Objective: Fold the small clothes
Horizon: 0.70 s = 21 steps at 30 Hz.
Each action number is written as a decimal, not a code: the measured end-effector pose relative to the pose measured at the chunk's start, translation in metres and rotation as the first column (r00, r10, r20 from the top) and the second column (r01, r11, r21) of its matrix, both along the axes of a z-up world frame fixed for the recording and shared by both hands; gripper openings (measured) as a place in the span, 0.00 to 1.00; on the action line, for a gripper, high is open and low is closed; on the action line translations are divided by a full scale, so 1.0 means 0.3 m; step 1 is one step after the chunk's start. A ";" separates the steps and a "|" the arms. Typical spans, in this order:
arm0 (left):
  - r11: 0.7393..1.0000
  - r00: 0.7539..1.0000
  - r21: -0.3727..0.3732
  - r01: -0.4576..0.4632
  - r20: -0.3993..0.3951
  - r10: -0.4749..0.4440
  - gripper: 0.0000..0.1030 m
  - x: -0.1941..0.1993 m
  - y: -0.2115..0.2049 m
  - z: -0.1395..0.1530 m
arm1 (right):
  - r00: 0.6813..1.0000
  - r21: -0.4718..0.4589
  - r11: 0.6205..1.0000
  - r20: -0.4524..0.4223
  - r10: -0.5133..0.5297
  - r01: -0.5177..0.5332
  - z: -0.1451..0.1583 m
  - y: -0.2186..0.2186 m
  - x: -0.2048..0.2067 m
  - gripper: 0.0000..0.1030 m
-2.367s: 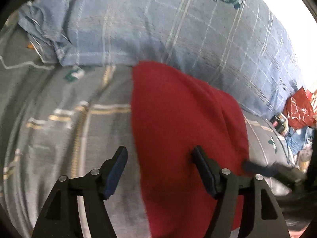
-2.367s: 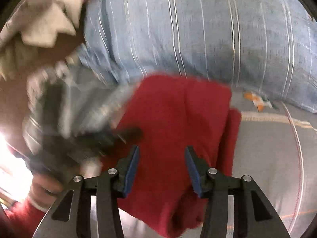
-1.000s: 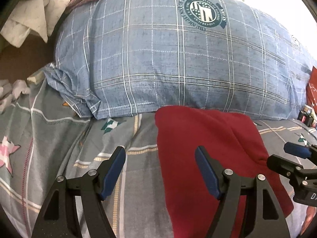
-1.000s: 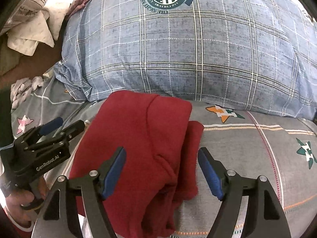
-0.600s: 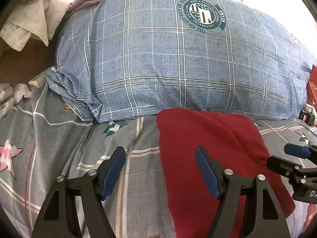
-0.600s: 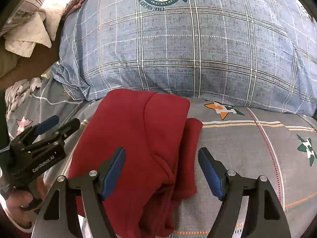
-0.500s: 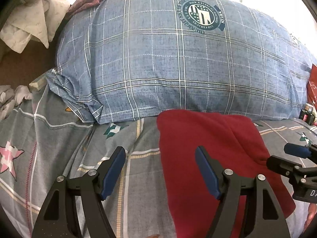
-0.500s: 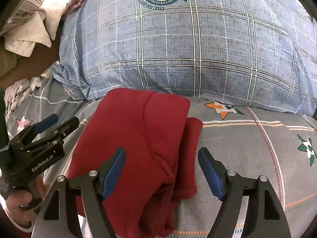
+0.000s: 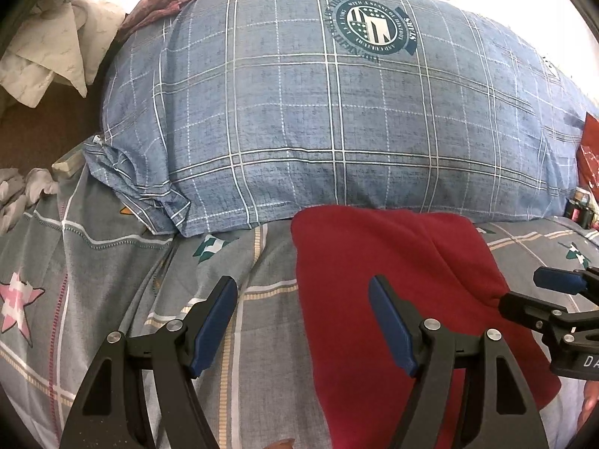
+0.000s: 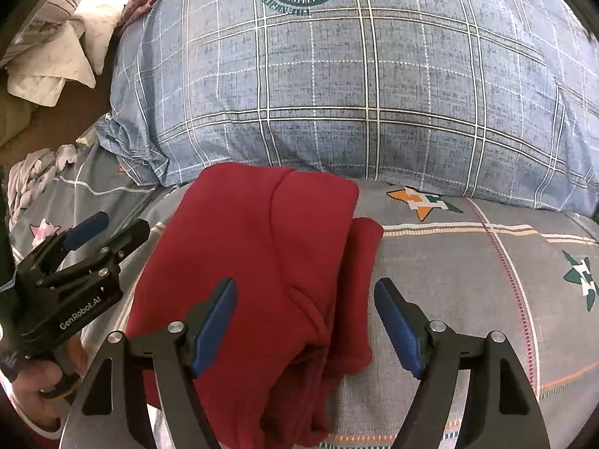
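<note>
A dark red garment (image 9: 393, 284) lies folded on the grey patterned bedsheet (image 9: 112, 262), its far edge against a blue plaid pillow. It also shows in the right wrist view (image 10: 262, 254), with a narrower folded layer sticking out on its right side. My left gripper (image 9: 303, 321) is open and empty, held above the garment's left edge. My right gripper (image 10: 305, 318) is open and empty, above the garment's right part. Each gripper shows in the other's view: the right gripper (image 9: 554, 295) and the left gripper (image 10: 97, 239).
A big blue plaid pillow (image 9: 337, 119) with a round badge print fills the back. White and reddish cloths (image 9: 56, 56) are piled at the far left. A red bag (image 9: 589, 157) and small items sit at the far right. The bedsheet (image 10: 486, 280) stretches to the right.
Both grippers have pulled back and up from the garment since the earliest frames and the right gripper opened wider. Over the last second they are nearly still. The garment lies unmoved.
</note>
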<state>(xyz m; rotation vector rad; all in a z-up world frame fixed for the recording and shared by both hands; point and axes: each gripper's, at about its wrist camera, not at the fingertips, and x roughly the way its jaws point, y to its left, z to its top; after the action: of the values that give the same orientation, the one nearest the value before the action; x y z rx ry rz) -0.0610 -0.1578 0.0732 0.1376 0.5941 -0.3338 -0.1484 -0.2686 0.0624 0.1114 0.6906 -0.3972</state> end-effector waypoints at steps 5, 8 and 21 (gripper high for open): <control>1.000 1.000 -0.007 0.005 0.000 -0.005 0.70 0.002 0.002 0.001 | 1.000 0.000 1.000 -0.005 0.000 0.000 -0.004 0.003 0.001 0.75; 1.000 1.000 -0.010 0.009 -0.005 -0.009 0.70 0.005 0.003 -0.001 | 1.000 0.001 1.000 -0.008 0.000 0.000 -0.006 0.002 0.002 0.75; 1.000 1.000 0.000 0.010 -0.016 -0.010 0.70 0.014 -0.010 -0.015 | 1.000 0.019 1.000 -0.019 -0.004 0.004 -0.017 -0.009 0.006 0.75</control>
<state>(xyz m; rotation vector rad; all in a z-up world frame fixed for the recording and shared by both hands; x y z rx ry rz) -0.0567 -0.1609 0.0686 0.1378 0.6092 -0.3451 -0.1465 -0.2714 0.0572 0.1269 0.7132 -0.3963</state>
